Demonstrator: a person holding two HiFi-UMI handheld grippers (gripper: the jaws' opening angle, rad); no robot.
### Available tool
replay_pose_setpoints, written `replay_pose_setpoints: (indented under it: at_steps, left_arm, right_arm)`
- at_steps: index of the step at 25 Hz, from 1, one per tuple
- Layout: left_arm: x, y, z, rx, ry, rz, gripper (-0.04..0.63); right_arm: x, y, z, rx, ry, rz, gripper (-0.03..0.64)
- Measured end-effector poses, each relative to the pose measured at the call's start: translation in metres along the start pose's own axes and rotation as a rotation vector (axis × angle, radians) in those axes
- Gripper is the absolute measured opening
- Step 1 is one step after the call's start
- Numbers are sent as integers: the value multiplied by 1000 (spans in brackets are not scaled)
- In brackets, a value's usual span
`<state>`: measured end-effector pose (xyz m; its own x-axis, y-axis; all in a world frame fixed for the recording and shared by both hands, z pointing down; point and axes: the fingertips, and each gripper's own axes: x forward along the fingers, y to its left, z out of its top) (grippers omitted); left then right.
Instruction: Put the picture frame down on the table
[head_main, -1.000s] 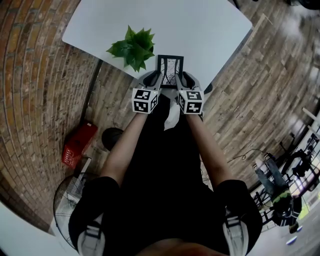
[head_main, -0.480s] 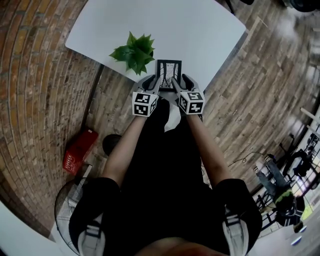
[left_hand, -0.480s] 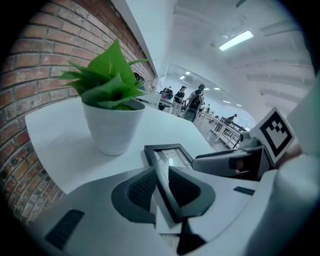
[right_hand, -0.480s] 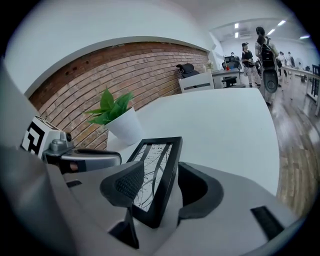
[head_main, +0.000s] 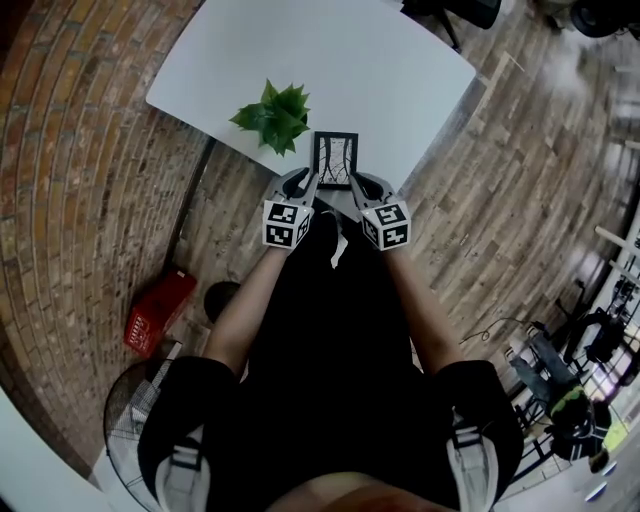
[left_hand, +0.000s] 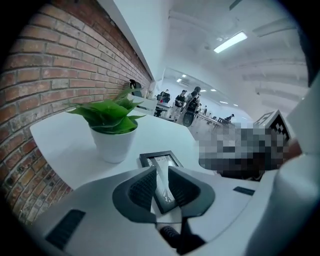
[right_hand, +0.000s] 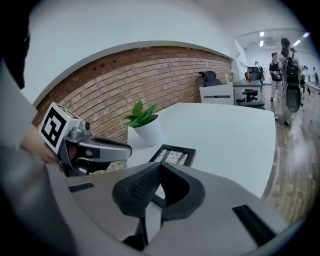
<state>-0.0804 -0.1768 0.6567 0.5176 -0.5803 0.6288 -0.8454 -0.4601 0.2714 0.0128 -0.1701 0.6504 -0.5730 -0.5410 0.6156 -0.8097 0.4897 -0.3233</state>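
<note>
In the head view, the far corner of the table (head_main: 330, 60) is cut off by the top edge, and the leaves of the plant (head_main: 273, 118) cover its pot. The picture frame (left_hand: 159, 159) has its near end hidden behind the left gripper (left_hand: 162, 168). In the right gripper view it is hidden behind the right gripper (right_hand: 160, 164), whose jaws have just closed on nothing. The frame's drawing is too small to read, as are the distant people (left_hand: 187, 102).

Your picture frame (head_main: 335, 160) lies flat and face up on the white table (head_main: 330, 60), close to the edge nearest you and just beside the potted plant (head_main: 272, 115). Its slim black border surrounds a pale print with dark lines, perhaps a sketch.
</note>
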Motion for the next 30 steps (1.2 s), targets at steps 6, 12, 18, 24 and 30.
replay_pose_setpoints:
  at_steps: [6,12,18,24,30]
  left_arm:
    - [-21,3,9,-36,-53,64,38]
    - [-40,-13,14,-60,-86,109,25]
    - [-55,-35,1,-67,-81,148,25]
    - [-64,-55,-8,-61,-82,170,25]
    - [-69,-68,-11,-52,-90,186,25]
  right_arm:
    - [-13,3,1,-14,10,45,-3]
    - [-32,13,7,-69,-4,104,-3]
    - [-48,14,6,-84,-15,142,-3]
    - [-61,14,7,-97,-41,168,-3]
    - [-68,18,3,-123,-40,204,-3]
